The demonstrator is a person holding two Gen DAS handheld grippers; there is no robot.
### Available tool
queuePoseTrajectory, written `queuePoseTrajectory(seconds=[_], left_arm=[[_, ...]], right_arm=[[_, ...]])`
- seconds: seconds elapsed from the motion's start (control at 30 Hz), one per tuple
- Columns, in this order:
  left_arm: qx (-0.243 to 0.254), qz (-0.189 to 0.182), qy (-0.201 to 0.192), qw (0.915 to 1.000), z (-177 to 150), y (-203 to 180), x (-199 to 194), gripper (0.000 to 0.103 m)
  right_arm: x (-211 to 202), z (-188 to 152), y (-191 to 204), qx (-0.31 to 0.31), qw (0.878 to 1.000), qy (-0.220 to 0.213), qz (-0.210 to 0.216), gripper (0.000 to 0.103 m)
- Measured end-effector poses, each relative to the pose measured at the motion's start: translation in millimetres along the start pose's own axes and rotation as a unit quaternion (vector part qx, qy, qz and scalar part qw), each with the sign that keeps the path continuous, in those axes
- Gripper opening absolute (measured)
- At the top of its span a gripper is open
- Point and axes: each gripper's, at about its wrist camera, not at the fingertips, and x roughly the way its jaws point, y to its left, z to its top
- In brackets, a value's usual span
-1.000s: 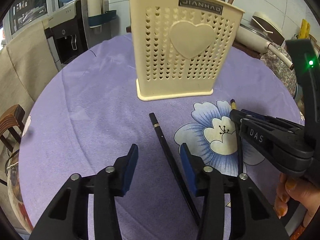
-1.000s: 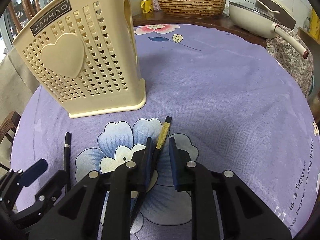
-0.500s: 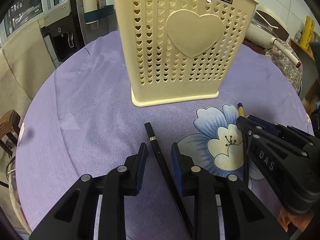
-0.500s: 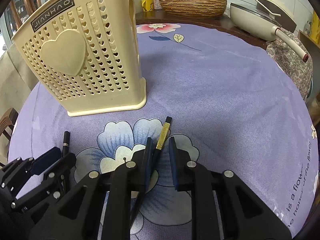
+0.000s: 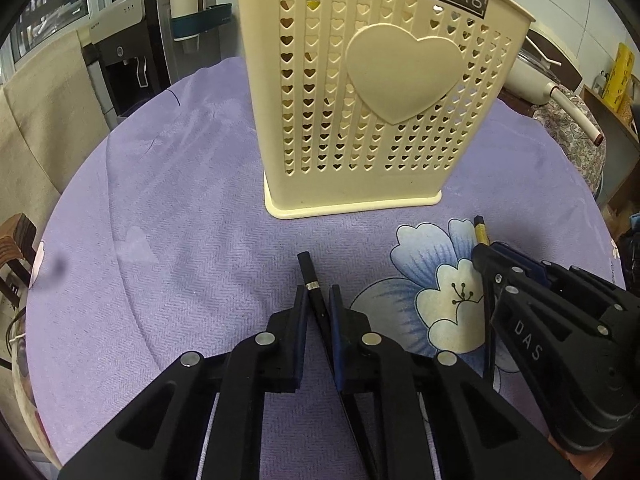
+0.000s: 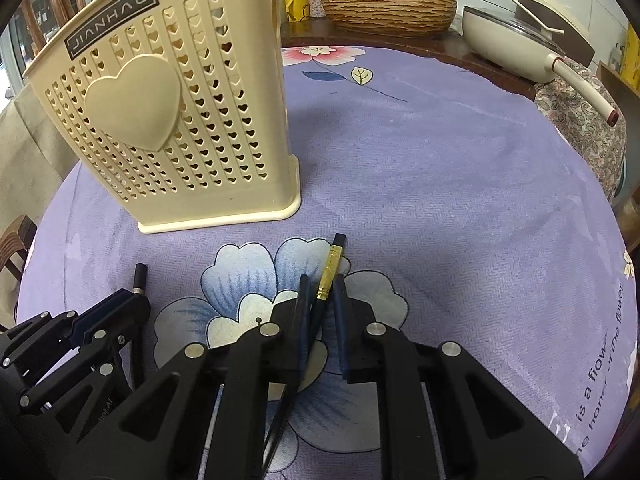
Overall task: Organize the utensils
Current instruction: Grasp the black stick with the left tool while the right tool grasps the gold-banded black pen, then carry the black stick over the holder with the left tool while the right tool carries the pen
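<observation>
**Two chopsticks gripped, holder not yet loaded**

Cream plastic utensil holder [image 5: 372, 92]: upright, heart-perforated, marked JIANHAO, stood toward the middle of the round table on a purple flowered tablecloth [image 6: 440, 168]. Its top opening lay out of both views, so its contents could not be told.

Black chopstick with a silver ring [image 5: 309, 276]: lay on the cloth between the holder's base and the table's near edge, blunt end pointing at the holder. The left gripper [image 5: 318, 300] had its blue pads drawn in close on either side of the shaft, apparently pinching it; only a sliver of gap showed on one side.

Black chopstick with a gold band [image 6: 330, 272]: lay across the blue printed flower, nearer the table's right edge, end likewise toward the holder. The right gripper [image 6: 320, 292] straddled it, narrowed nearly to the shaft; the left pad touched, while contact at the right pad could not be confirmed.

Both chopsticks appeared flat on the cloth, well apart from each other and short of the holder.

Progress, as judged: early. Both grasps were made or nearly made; lifting, tipping upright and dropping each chopstick into the holder remained.

Also noted: cream pan [image 6: 516, 44] and woven basket [image 6: 384, 8] past the far edge.
</observation>
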Motion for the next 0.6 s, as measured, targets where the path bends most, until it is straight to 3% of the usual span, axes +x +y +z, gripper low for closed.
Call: queuePoseTrajectory(seconds=[0.27, 0.6], left_arm=[[-0.012, -0.026, 0.012, 0.9995, 3, 6, 1, 0.008], [-0.018, -0.041, -0.005, 0.9990, 4, 9, -14, 0.008]], right_arm=[[-1, 2, -7, 0.014, 0.999, 0.007, 0.034, 0.008], [-9, -1, -13, 0.030, 0.997, 0.007, 0.076, 0.008]])
